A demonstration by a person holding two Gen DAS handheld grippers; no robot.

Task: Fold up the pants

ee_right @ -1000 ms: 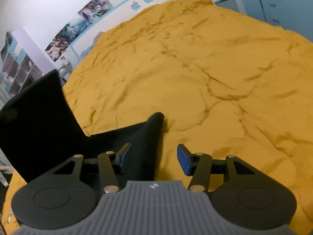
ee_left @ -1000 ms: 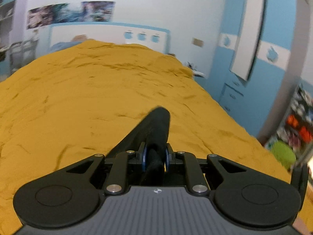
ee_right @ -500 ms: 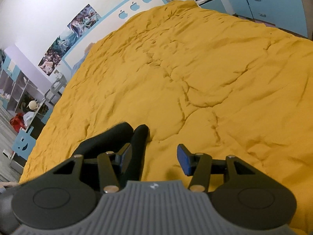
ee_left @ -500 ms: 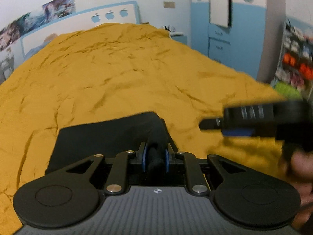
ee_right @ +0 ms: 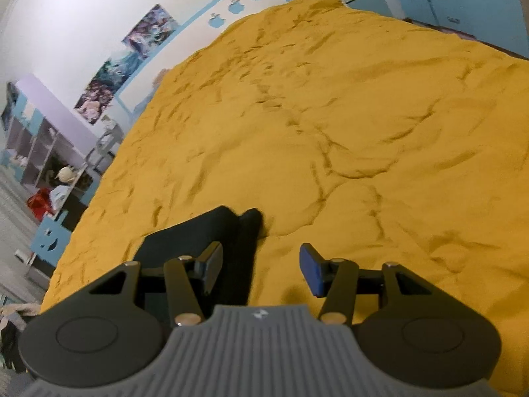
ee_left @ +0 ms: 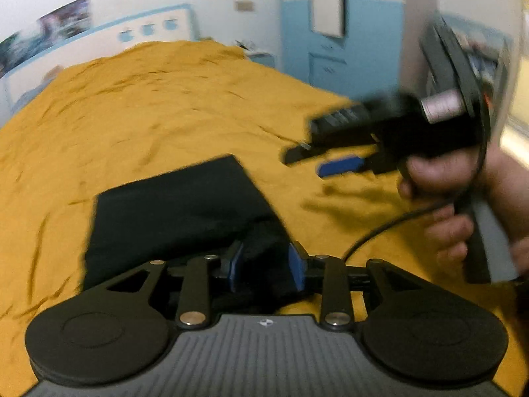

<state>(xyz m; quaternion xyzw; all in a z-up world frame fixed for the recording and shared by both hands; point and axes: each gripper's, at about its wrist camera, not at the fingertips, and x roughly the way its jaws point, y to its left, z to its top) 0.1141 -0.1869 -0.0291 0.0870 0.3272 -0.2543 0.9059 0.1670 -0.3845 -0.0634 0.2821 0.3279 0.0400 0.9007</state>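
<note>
Bed (ee_left: 139, 106) under rumpled mustard cover; folded black pants (ee_left: 178, 205) lying flat on it

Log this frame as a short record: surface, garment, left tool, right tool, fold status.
surface: bed with a wrinkled mustard bedspread
garment: black pants, folded into a flat rectangle on the bedspread's near part
left tool: jaws have just been opening; a bunch of the pants' cloth between the pads, no longer pinched
right tool: open, holds nothing, pants edge by its left finger
fold status: pants laid down folded, left tool releasing
</note>
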